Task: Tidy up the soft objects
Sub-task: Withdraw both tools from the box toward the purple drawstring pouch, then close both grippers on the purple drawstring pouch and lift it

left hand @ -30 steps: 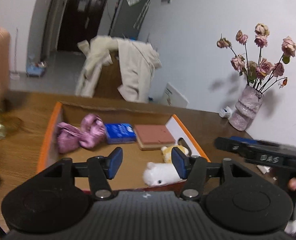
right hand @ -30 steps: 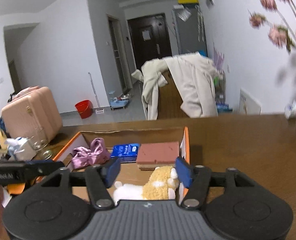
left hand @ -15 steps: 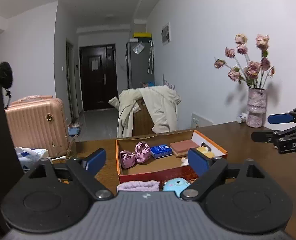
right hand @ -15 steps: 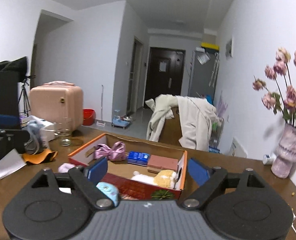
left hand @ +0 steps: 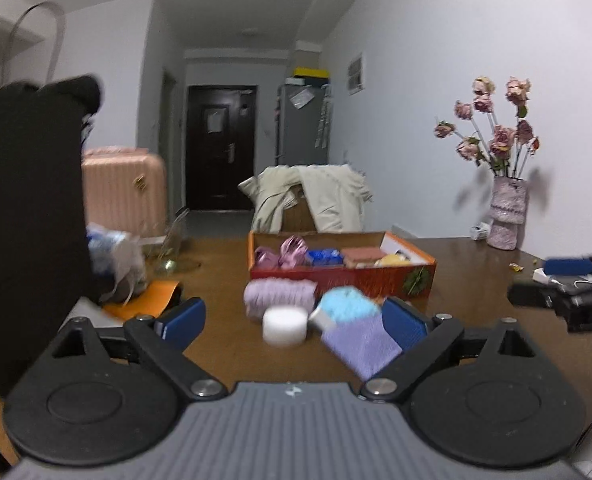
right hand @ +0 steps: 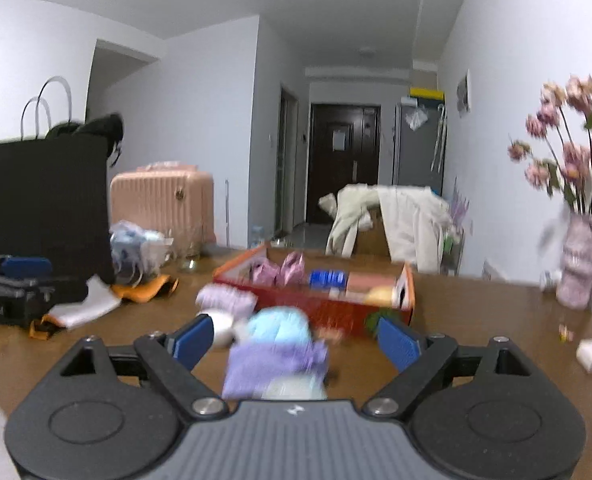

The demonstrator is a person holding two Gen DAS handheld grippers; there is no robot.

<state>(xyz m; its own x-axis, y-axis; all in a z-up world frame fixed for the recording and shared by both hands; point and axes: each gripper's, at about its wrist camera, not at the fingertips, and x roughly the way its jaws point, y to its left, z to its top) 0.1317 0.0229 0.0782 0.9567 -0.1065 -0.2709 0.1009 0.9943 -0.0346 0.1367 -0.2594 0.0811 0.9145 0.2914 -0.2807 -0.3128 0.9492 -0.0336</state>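
Step in hand: I judge I am between placements; both tools sit back from the orange-rimmed cardboard box [left hand: 376,276], lining up on the soft things left outside it.
Left tool [left hand: 294,318]: jaws wide, having just been opening, gripping nothing; the lavender-and-light-blue knitted cloth [left hand: 360,340] lies just inside its right finger, and I cannot tell whether they touch.
Right tool [right hand: 292,338]: jaws wide, likewise just opened, pads on nothing; the same cloth [right hand: 276,352] lies low between its fingers.
Task things: ahead of the left tool, a white round puff [left hand: 285,326] and a fuzzy pale-purple roll [left hand: 278,298], the roll against the box's near wall on the brown wooden counter [left hand: 224,344].
Already in the box: a pink satin bow [left hand: 292,249], a blue packet [left hand: 326,257], a reddish-brown pad [left hand: 362,255] and something yellow I cannot make out.
Look: blurred, loosely heaped.
Next move: I would drop one tool over the cloth, close gently, lift it clear of the box wall.
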